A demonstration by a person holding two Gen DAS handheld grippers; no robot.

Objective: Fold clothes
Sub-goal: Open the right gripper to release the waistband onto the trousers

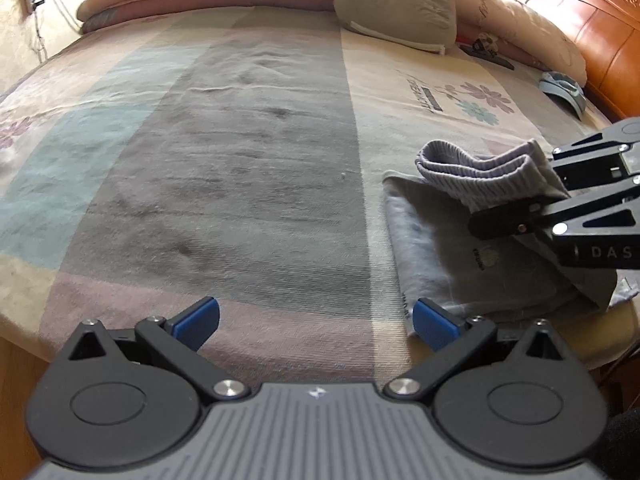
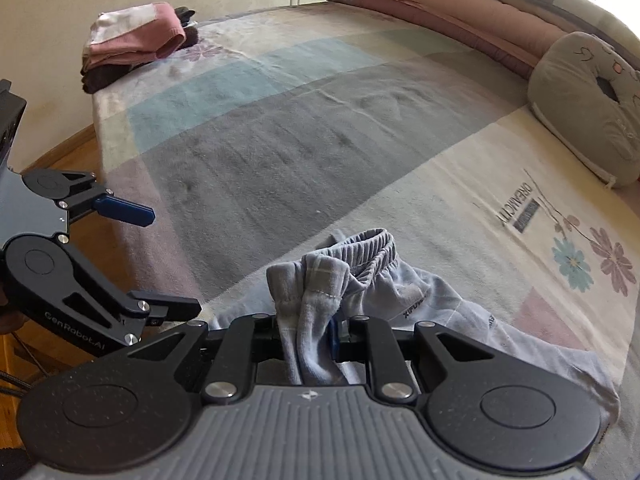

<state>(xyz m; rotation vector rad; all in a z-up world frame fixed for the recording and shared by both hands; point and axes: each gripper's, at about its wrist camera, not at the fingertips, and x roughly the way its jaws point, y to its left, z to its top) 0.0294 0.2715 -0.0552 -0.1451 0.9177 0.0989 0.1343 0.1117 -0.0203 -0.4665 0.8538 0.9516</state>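
A pair of light grey-blue trousers point(image 2: 420, 304) with a ribbed elastic waistband point(image 1: 476, 176) lies on the bed sheet point(image 1: 240, 160) near its front edge. My right gripper point(image 2: 306, 332) is shut on a bunched fold of the trousers and holds it a little above the rest. In the left wrist view the right gripper point(image 1: 520, 196) comes in from the right, clamped on the waistband end. My left gripper point(image 1: 316, 322) stands open over bare sheet just left of the trousers, with nothing between its blue pads point(image 1: 436, 324). From the right wrist view the left gripper point(image 2: 172, 260) hangs open at the bed's edge.
A stack of folded clothes point(image 2: 132, 44), pink on top, sits at the far left corner. A grey cushion point(image 2: 588, 108) and a rolled pink quilt point(image 2: 440, 4) line the far side. An orange headboard point(image 1: 592, 28) stands at the right. Wooden floor point(image 2: 60, 152) lies beyond the bed edge.
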